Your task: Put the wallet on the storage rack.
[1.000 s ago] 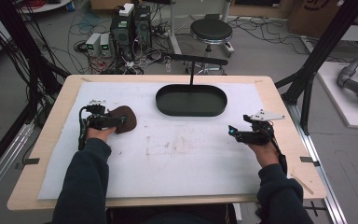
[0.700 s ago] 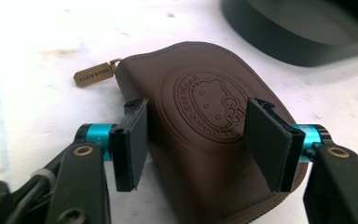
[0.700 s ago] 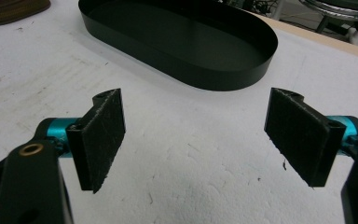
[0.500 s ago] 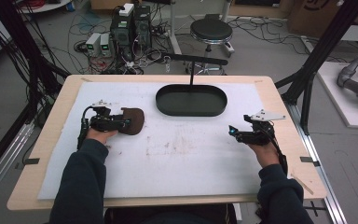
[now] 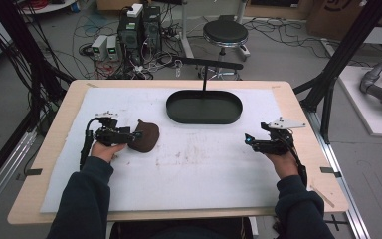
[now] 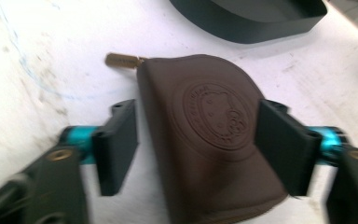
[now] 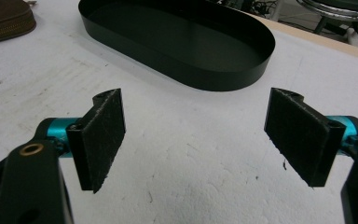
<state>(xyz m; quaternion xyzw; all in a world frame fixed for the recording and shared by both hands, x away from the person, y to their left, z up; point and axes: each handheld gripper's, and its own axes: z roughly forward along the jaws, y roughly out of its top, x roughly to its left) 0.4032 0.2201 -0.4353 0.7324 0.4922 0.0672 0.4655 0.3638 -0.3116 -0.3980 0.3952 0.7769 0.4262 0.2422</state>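
A brown leather pouch [image 5: 147, 135] with an embossed round emblem lies flat on the white mat, left of centre. In the left gripper view the pouch [image 6: 205, 130] sits between the jaws of my left gripper [image 6: 196, 116], and its brass zipper pull [image 6: 121, 60] points away. Those jaws have just been opening; a thin gap shows at the left pad, so the left gripper [image 5: 133, 135] is open around the pouch. My right gripper [image 5: 248, 140] rests at the mat's right side, open with nothing between its jaws [image 7: 193, 107]. The pouch [image 7: 2, 18] shows far off in the right gripper view.
A black oval tray [image 5: 204, 119] sits at the back middle of the mat, beyond both grippers [image 7: 205, 77]. The wooden table edge [image 5: 298, 114] frames the mat. A stool, computers and cables stand on the floor behind the table.
My left hand and the pouch have shifted to the right and slightly nearer the front. The right hand has stayed where it was.
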